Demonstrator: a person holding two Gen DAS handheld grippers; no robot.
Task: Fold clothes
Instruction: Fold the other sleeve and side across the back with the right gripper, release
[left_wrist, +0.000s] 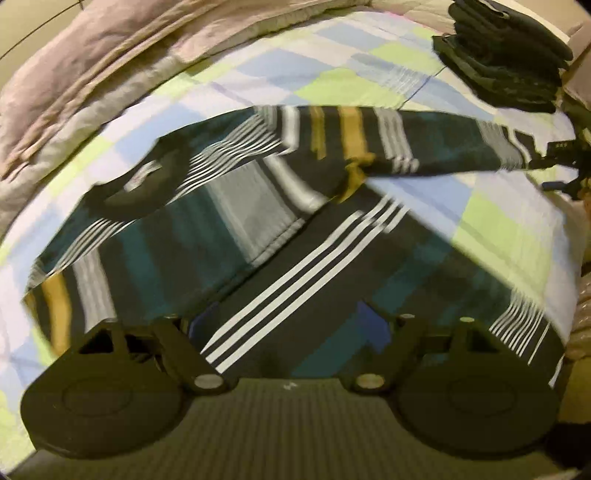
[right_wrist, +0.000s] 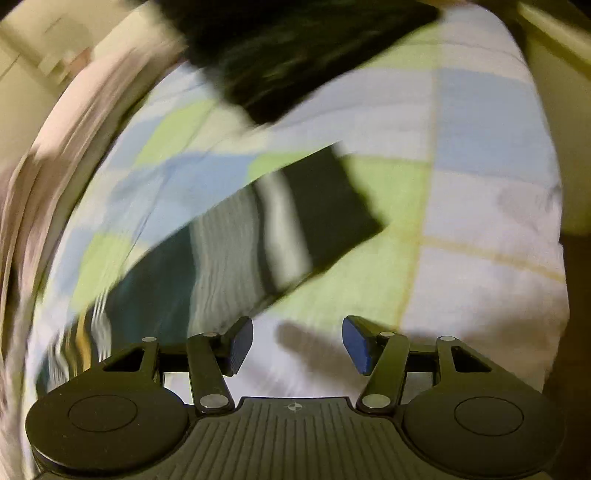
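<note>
We find the striped shirt (left_wrist: 258, 206) spread on the bed (left_wrist: 498, 229) with one sleeve (right_wrist: 295, 221) lying ahead and left of the right gripper (right_wrist: 297, 343), its pads apart and empty, while the left gripper (left_wrist: 291, 332), also apart, hangs over the body.

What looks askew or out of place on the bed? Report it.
The striped shirt lies crooked on the checked bedspread: one sleeve stretches straight out sideways while the body runs diagonally, with a fold bunched near the middle. The dark folded stack at the far corner looks tidy. Nothing spilled or damaged.
</note>
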